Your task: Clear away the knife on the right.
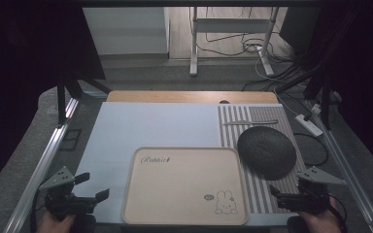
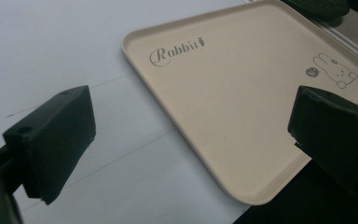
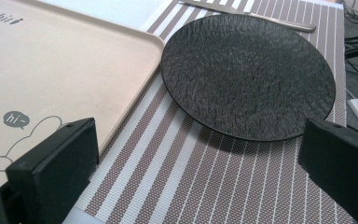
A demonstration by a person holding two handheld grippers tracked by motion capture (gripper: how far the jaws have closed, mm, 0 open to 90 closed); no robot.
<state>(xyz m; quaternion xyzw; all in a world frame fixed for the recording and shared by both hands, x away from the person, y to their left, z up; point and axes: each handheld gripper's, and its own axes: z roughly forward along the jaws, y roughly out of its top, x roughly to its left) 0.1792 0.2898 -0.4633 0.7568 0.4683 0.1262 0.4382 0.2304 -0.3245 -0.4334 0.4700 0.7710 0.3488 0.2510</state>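
1. The black textured plate (image 1: 266, 151) lies on the striped placemat (image 1: 272, 194), just beside the right edge of the beige tray (image 1: 184, 187). In the right gripper view the plate (image 3: 247, 74) sits straight ahead of the jaws and a little to the far side of them, near the tray's corner but apart from it.
2. The right gripper (image 1: 285, 196) is clearly the nearer one to the plate; it hovers at the near right corner of the tray, jaws spread wide and holding nothing. The plate is round, so it has no long axis; I judge that the near rim is the natural place to take it.
3. The left gripper (image 1: 92, 191) is at the near left corner of the tray, also spread open and empty, well apart from the plate.
4. A metal utensil (image 1: 250, 122), probably a knife, lies on the placemat beyond the plate, its long axis parallel to the tray's far edge.
5. Writing on the tray: "Rabbit" (image 2: 173, 50) in cursive at its far left corner, and a drawn rabbit (image 2: 335, 70) at its near right corner with a small speech bubble that reads "hi~" (image 3: 16, 120).
6. All of it rests on the pale worktop (image 1: 150, 126).
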